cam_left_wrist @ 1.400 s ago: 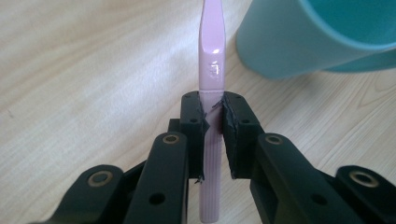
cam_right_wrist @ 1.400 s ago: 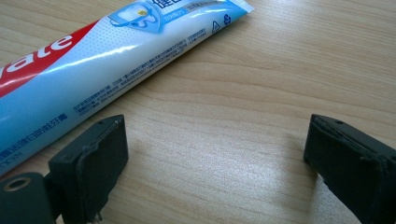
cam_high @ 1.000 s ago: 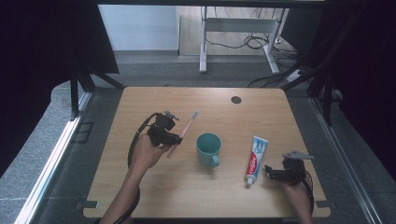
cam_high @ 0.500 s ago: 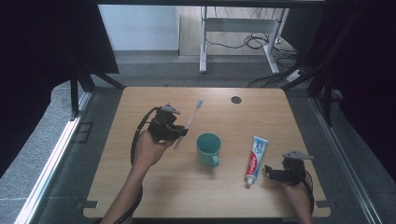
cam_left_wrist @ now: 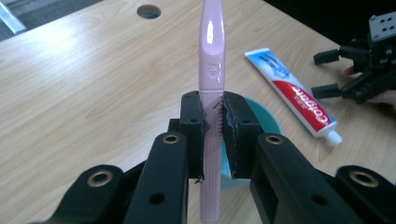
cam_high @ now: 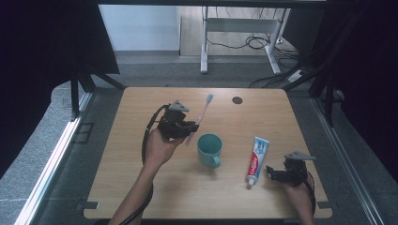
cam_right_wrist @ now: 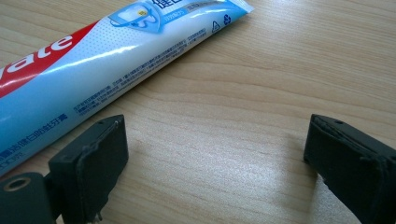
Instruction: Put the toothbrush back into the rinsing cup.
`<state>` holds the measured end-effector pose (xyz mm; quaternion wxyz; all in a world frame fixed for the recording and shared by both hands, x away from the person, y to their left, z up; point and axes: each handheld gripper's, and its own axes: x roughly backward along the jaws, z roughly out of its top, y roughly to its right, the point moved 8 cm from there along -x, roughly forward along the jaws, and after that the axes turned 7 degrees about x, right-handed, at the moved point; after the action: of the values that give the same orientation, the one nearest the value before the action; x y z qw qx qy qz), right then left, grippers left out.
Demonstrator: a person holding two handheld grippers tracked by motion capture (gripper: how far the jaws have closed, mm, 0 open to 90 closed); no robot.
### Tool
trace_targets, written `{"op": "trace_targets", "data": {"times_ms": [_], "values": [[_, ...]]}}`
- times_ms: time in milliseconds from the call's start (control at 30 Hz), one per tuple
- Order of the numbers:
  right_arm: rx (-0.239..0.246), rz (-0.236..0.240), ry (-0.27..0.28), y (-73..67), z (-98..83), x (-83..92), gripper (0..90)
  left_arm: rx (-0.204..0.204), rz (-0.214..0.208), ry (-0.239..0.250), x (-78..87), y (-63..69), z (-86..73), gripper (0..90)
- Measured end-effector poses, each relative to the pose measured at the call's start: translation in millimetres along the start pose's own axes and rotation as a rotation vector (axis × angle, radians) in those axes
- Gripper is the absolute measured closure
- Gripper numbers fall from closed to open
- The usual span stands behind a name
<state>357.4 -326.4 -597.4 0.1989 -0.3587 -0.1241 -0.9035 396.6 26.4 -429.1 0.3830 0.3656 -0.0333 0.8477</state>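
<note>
Left gripper (cam_high: 184, 129) clamped on pink toothbrush (cam_left_wrist: 211, 84), poised beside teal cup (cam_high: 209, 148) for likely drop-in; right gripper (cam_high: 277, 173) wide, empty, beside toothpaste (cam_high: 257, 157).

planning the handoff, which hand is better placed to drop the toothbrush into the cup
Left. The left gripper is already shut on the pink toothbrush, right beside the teal cup. The right gripper sits open by the toothpaste tube.
</note>
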Motion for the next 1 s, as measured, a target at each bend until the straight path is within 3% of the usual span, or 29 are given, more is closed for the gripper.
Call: {"op": "trace_targets", "data": {"times_ms": [533,1000], "values": [[-0.003,0.004,0.002,0.1,0.0,0.2,5.9,-0.018,-0.029,0.040,-31.5,17.0,10.7,79.4],[-0.002,0.005,0.003,0.0,0.1,0.1,5.9,-0.018,-0.037,0.043,-58.9,24.7,-3.8,79.4]]}}
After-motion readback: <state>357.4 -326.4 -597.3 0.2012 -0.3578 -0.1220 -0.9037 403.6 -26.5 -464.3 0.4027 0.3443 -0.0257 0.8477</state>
